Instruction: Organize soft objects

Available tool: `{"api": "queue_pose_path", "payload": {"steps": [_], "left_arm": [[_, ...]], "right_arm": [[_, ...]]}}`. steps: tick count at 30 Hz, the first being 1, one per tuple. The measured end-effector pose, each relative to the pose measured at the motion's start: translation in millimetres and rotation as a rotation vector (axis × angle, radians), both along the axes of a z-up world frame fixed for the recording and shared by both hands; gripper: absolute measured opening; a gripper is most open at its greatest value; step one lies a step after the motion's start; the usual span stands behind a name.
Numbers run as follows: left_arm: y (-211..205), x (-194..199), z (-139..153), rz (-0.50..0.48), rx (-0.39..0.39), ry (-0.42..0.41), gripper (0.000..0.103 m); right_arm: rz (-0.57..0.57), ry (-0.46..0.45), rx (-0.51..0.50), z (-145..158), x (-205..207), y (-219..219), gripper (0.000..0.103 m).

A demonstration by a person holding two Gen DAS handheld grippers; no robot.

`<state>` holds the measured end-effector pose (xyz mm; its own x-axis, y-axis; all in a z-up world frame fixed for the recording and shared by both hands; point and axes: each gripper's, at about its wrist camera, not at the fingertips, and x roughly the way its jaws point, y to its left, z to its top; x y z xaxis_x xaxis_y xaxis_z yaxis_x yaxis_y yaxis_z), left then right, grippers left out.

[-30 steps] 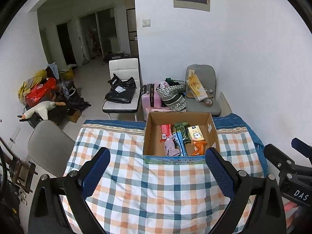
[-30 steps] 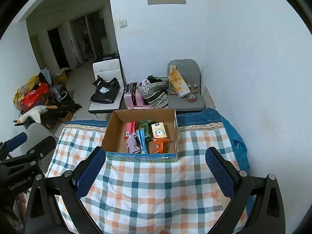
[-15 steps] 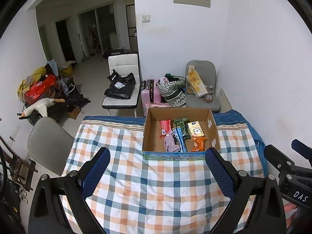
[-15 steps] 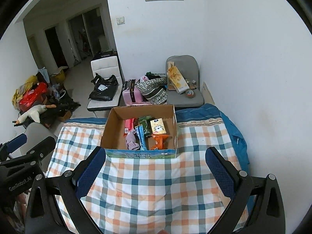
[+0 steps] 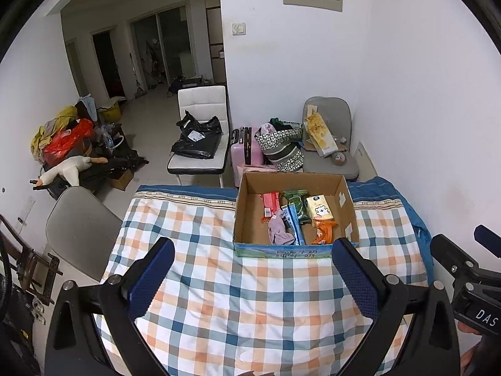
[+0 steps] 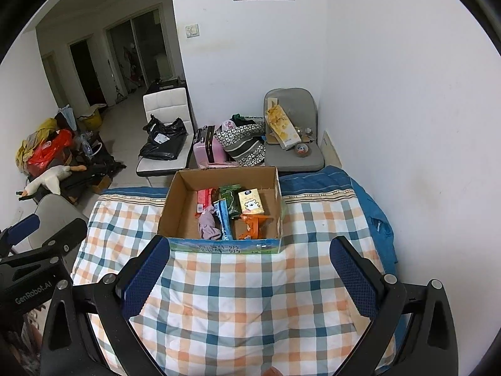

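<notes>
An open cardboard box [image 5: 247, 206] [image 6: 175, 203] stands at the far side of the checked tablecloth [image 5: 250, 297] [image 6: 250, 297]. It holds a lilac cloth [image 5: 278, 230] [image 6: 208, 224], a red packet [image 5: 270, 202], a green pack [image 5: 296, 202], a yellow tissue pack [image 5: 321, 208] [image 6: 250, 202], a blue packet [image 5: 294, 225] and an orange wrapper [image 5: 324, 230]. My left gripper [image 5: 252, 274] is open and empty, above the cloth, short of the box. My right gripper [image 6: 250, 274] is open and empty, likewise. Each shows at the edge of the other's view.
A white wall runs along the right. Behind the table stand a grey chair [image 5: 332, 156] with a snack box, a white chair [image 5: 200, 156] with black bags, a pink suitcase [image 5: 245, 150] and a patterned bag [image 5: 281, 150]. A grey chair [image 5: 78, 228] stands at the table's left.
Both grippers have risen and drawn back a little, so the box looks smaller and farther. Both stay open and empty. The box's contents have not moved.
</notes>
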<state>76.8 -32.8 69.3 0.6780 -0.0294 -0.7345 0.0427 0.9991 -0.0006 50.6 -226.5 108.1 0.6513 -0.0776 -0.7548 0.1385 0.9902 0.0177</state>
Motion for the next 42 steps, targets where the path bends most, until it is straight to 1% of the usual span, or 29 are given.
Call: {"api": "queue_pose_path", "payload": {"steps": [12,26,33,42], "left_arm": [[0.4,1.2,-0.3,0.004,0.005,-0.004,0.103],[1.3,0.8,-0.5,0.003,0.004,-0.006,0.103],[0.6,4.1,2.5,0.022,0.001,0.007,0.103],[0.2,7.5,2.6,0.037,-0.005,-0.005,0.103]], "right_arm": [[-0.013,-0.014,-0.015,4.0,4.2,-2.3,0.103],[-0.017,-0.026,-0.006,4.7,4.8,-8.1,0.103],[-0.018,-0.023,-0.006,5.4,5.5,-7.7,0.103],[-0.009,-0.022,-0.008,2.5,7.9,-6.0,0.103]]}}
